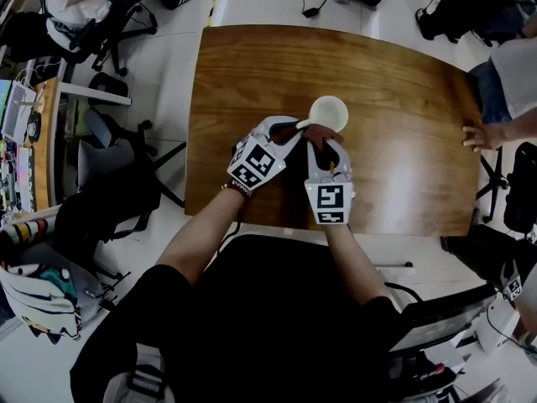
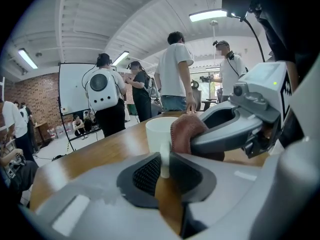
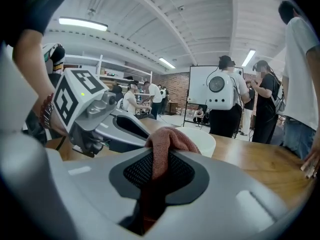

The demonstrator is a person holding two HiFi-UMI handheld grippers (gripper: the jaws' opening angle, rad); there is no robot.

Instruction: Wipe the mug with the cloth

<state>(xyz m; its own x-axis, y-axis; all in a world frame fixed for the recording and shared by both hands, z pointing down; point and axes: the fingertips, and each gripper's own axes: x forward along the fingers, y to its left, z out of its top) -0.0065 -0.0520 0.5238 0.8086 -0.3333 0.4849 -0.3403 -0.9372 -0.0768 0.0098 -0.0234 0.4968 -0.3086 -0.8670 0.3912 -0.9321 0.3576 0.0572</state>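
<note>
The mug is stood upright on the table, and all else is placed from it here. Its handle, on the near side, is clamped between the jaws of the left gripper, so the mug is held steady. The cloth, a reddish-brown bundle, is pinched in the closed jaws of the right gripper and is laid against the mug's near wall, just right of the handle.

The task is judged to be under way: both things are gripped and the cloth is touching the mug. How much of the wall has been rubbed cannot be told. No stain or wet patch can be made out on the mug. The far wall, the rim and the inside are judged to be left.

The table is brown wood with a glossy grain, and glare is seen on it right of the mug. Nothing else is seen on it but a hand rested on the edge far right of the mug. Beyond the mug, standing people, a whiteboard, a brick wall and strip lights are seen. Office chairs are parked on the pale floor far left of it.
</note>
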